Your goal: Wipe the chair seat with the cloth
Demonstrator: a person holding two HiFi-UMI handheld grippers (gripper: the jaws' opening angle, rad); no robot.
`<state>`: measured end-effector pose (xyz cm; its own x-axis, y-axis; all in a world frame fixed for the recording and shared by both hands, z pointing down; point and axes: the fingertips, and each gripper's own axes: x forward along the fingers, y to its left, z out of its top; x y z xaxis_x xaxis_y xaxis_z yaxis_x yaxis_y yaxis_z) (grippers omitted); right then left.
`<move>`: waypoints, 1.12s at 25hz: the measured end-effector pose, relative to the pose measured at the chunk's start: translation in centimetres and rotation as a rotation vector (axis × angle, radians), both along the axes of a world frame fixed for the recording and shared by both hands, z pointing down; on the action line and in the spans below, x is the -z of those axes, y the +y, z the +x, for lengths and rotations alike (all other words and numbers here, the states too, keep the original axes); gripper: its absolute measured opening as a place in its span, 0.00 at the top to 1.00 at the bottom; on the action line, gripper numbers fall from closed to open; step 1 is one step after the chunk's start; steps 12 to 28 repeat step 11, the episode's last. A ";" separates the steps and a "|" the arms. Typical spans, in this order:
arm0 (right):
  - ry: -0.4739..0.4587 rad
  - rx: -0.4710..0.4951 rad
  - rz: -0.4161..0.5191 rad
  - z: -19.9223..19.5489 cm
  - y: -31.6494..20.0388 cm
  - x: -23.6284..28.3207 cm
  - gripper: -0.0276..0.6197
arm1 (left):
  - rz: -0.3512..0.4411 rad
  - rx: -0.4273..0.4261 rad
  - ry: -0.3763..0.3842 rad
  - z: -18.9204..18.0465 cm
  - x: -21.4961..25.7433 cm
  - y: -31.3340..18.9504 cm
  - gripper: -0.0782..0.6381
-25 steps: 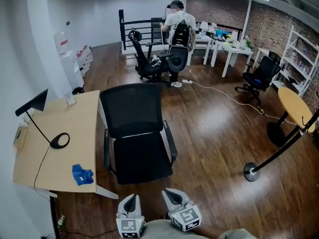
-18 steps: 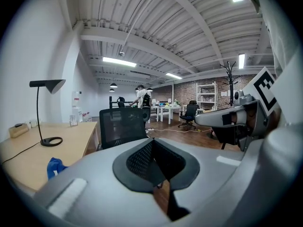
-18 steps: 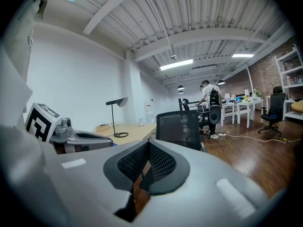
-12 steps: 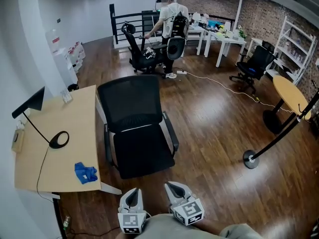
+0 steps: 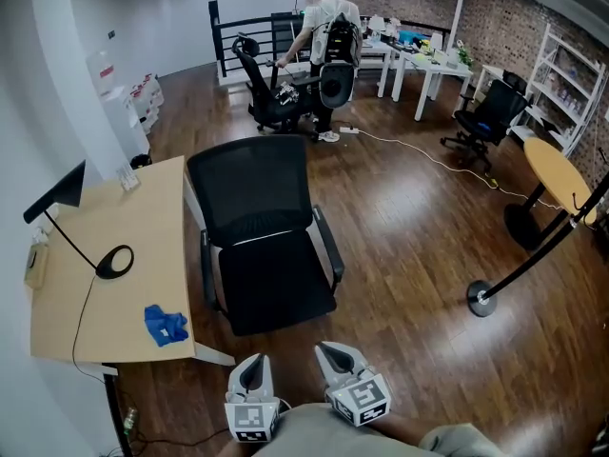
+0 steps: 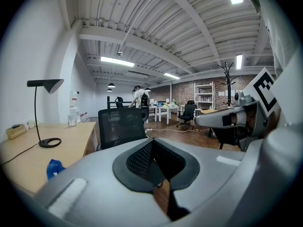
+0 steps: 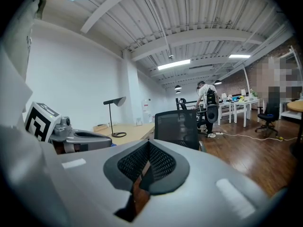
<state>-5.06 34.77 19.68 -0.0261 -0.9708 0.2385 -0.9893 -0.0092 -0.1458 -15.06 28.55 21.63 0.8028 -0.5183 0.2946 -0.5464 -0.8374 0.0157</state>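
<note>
The black mesh office chair (image 5: pixel 252 193) stands by the desk, its seat (image 5: pixel 276 288) bare and facing me. A crumpled blue cloth (image 5: pixel 165 325) lies on the wooden desk (image 5: pixel 124 227) near its front corner, left of the chair. My left gripper (image 5: pixel 252 367) and right gripper (image 5: pixel 333 355) sit side by side at the bottom of the head view, short of the seat, both shut and holding nothing. The left gripper view shows the cloth (image 6: pixel 54 168) at lower left and the chair (image 6: pixel 122 126) ahead. In the right gripper view the chair (image 7: pixel 177 126) is straight ahead.
A black desk lamp (image 5: pixel 68 198) with a ring base (image 5: pixel 114 260) stands on the desk. A coat-stand base (image 5: pixel 481 300) sits on the floor to the right, with a round table (image 5: pixel 561 184) beyond. At the back a person (image 5: pixel 328 27) stands by another chair (image 5: pixel 271 98).
The head view has shifted slightly, and the person at the back has stepped closer to the far chair. Both grippers stay low, shut, and near the body.
</note>
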 end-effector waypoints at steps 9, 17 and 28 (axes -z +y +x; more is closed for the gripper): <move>0.000 0.025 -0.003 0.4 -0.5 -0.1 0.96 | 0.001 0.029 0.005 0.2 0.0 -0.3 0.88; 0.000 0.029 -0.001 0.5 -0.6 -0.1 0.96 | 0.003 0.031 0.008 0.4 0.0 -0.3 0.88; 0.000 0.029 -0.001 0.5 -0.6 -0.1 0.96 | 0.003 0.031 0.008 0.4 0.0 -0.3 0.88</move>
